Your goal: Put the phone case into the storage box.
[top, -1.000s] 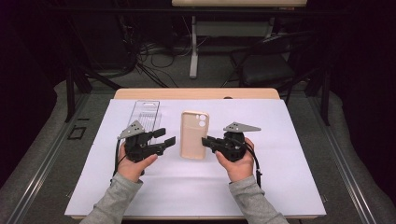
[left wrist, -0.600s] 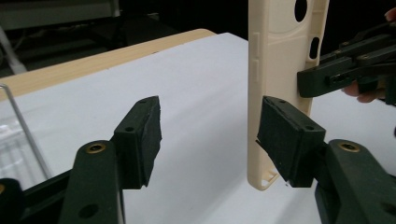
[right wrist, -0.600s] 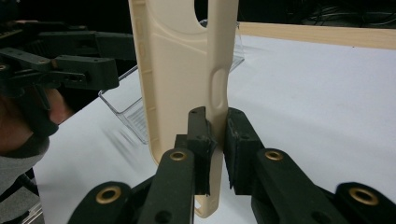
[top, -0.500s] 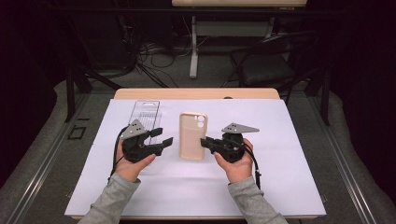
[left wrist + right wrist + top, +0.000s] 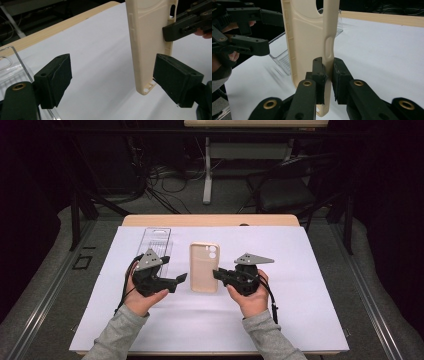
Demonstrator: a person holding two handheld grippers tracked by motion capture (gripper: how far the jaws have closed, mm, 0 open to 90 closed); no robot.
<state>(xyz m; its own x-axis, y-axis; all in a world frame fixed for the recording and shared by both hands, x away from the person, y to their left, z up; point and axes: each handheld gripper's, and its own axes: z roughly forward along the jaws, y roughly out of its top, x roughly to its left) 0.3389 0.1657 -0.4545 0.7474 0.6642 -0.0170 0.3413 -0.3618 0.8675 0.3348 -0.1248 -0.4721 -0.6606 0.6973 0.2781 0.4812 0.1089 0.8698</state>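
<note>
A beige phone case (image 5: 204, 267) lies lengthwise on the white sheet, its camera cut-out at the far end. My right gripper (image 5: 218, 273) is shut on the case's right edge; in the right gripper view both pads (image 5: 320, 75) press on that rim of the case (image 5: 308, 37). My left gripper (image 5: 178, 282) sits just left of the case, and its jaws have just been opening. In the left gripper view it (image 5: 112, 80) stands wide, the near end of the case (image 5: 150, 42) lies close to the right-hand jaw, and no pad presses on it.
A clear plastic package (image 5: 155, 240) lies at the back left of the white sheet (image 5: 310, 275), just behind my left hand. The wooden table edge (image 5: 210, 220) runs along the far side. Beyond it are cables and a chair on the dark floor.
The left gripper's jaws have spread wider and it has drawn slightly left, away from the case's left edge. The right gripper and the case have kept still.
</note>
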